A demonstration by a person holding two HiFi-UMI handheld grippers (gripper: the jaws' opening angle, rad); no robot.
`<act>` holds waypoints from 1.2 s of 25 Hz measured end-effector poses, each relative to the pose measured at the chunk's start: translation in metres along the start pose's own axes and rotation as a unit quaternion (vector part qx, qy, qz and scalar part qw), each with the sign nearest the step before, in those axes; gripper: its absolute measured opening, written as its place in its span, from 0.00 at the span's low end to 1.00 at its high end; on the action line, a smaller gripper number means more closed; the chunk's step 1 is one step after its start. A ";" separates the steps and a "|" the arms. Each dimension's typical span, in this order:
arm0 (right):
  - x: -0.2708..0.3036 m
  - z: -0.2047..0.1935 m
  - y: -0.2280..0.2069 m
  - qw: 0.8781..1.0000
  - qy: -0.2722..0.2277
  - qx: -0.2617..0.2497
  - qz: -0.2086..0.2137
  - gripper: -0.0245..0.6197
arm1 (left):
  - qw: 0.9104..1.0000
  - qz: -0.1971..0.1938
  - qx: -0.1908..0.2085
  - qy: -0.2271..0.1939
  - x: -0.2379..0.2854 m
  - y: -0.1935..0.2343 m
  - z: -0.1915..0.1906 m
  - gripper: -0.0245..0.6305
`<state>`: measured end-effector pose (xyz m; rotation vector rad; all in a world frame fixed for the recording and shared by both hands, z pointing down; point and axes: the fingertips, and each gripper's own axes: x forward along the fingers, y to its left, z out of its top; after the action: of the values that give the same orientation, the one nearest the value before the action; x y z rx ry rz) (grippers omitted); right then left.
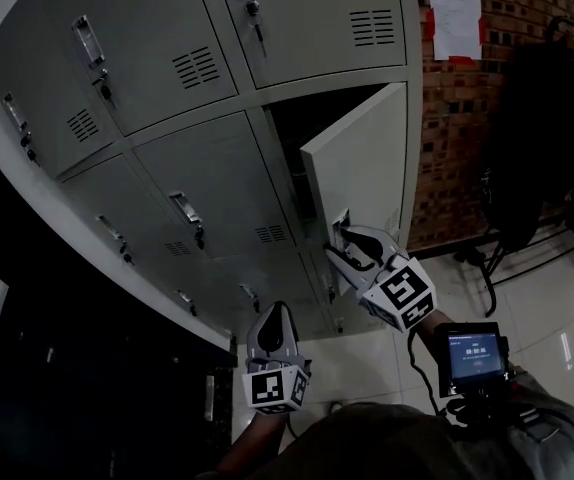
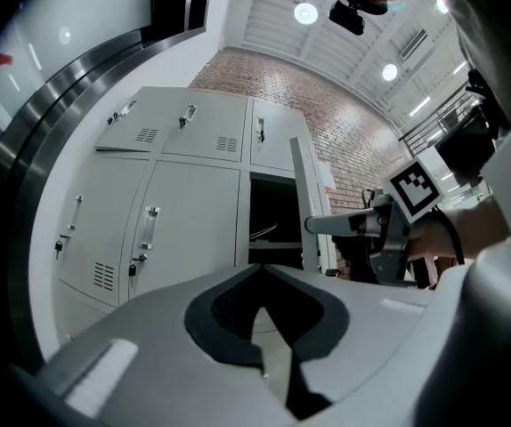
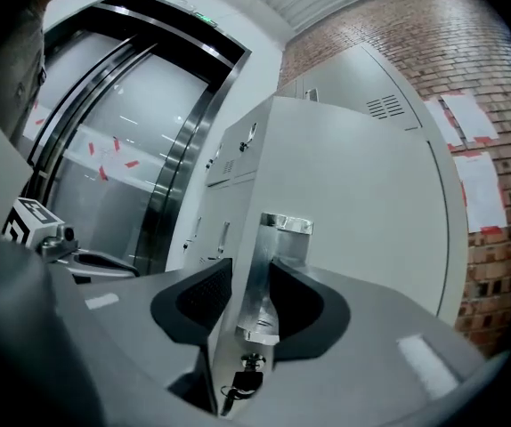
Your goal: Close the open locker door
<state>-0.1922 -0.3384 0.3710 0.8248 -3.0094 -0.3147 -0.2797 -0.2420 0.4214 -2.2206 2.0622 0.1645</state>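
The grey locker bank [image 1: 167, 118] has one door [image 1: 362, 158] swung outward at the right column, with a dark compartment [image 1: 297, 138] behind it. My right gripper [image 1: 345, 243] straddles that door's free lower edge. In the right gripper view the door [image 3: 371, 203] fills the frame; the black pads [image 3: 198, 301] lie against both sides of the edge at the metal handle [image 3: 278, 238], above a key in the lock [image 3: 242, 382]. My left gripper [image 1: 275, 313] hangs lower and to the left, shut and empty, and points at the open locker [image 2: 273, 221].
The other locker doors [image 1: 207, 198] are shut, with keys in their locks. A brick wall with paper notices [image 1: 455, 18] stands to the right. A rack with dark clothing [image 1: 542, 138] stands on the tiled floor. Steel lift doors [image 3: 140, 140] lie to the left.
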 end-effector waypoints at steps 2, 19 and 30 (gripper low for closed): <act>0.014 -0.001 -0.002 1.000 0.005 0.000 -0.013 0.26 | 1.000 -0.001 0.001 0.000 0.003 0.010 0.001 0.04; 0.110 -0.016 -0.038 0.993 0.043 -0.018 -0.110 0.26 | 1.000 0.005 0.002 0.000 0.021 0.082 0.002 0.04; 0.140 -0.022 -0.059 0.987 0.061 -0.041 -0.139 0.23 | 1.000 0.006 -0.003 0.000 0.027 0.103 -0.001 0.04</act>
<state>-0.2815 -0.4629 0.3747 1.2105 -2.7471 -0.3707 -0.3808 -0.2766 0.4176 -2.2113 2.0788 0.1714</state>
